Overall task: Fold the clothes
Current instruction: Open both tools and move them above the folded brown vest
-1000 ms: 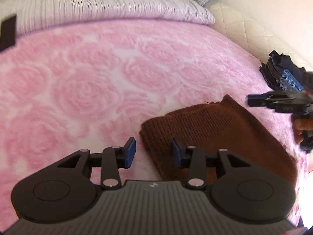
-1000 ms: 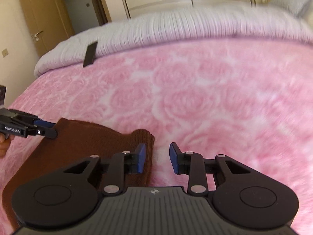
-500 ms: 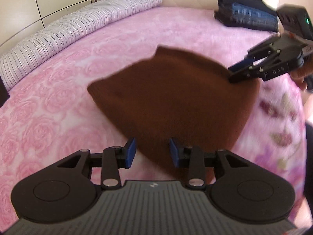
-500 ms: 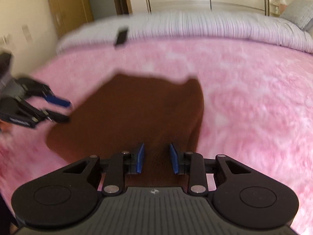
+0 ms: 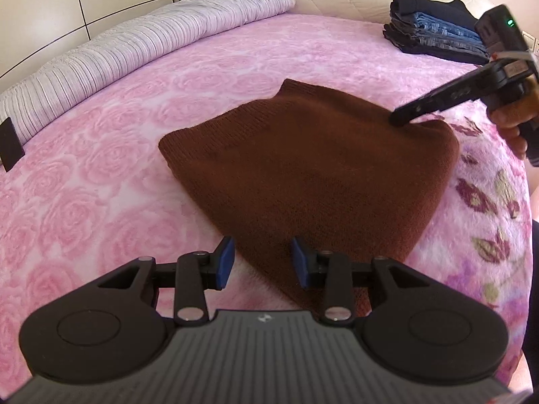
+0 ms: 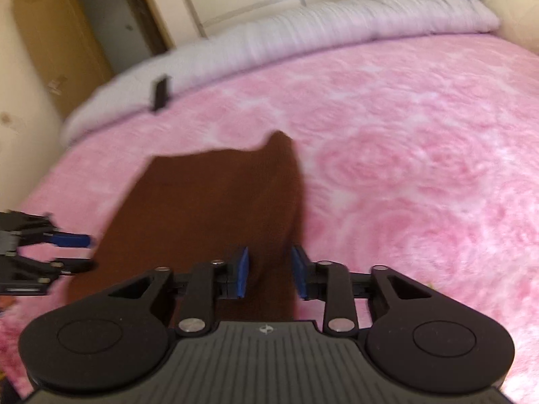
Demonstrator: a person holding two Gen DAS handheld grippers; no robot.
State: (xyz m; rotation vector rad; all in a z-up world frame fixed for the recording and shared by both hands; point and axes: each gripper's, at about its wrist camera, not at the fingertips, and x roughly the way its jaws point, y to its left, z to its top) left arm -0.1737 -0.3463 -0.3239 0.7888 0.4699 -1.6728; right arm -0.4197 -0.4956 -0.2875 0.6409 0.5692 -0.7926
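Observation:
A brown knitted garment (image 5: pixel 313 168) lies folded on the pink rose blanket (image 5: pixel 84 202). My left gripper (image 5: pixel 262 262) hovers at the garment's near corner, jaws apart; one pad is over the blanket, the other over the knit. In the left wrist view my right gripper (image 5: pixel 397 119), held by a hand (image 5: pixel 512 114), touches the garment's far right corner. The right wrist view is blurred. There the brown garment (image 6: pixel 219 208) runs between the jaws of my right gripper (image 6: pixel 269 276), which are closing without pressing it. My left gripper (image 6: pixel 72 252) stands open at the garment's left edge.
A stack of folded jeans and dark clothes (image 5: pixel 434 33) sits at the far right of the bed. A striped grey duvet roll (image 5: pixel 134 43) lines the far side, with a small black object (image 5: pixel 10 144) beside it. Wardrobe doors and a doorway (image 6: pixel 111 33) lie beyond.
Both grippers swung around from the garment's folded end to its other edge, so the brown knit now stretches ahead of them. The right jaws have narrowed a little.

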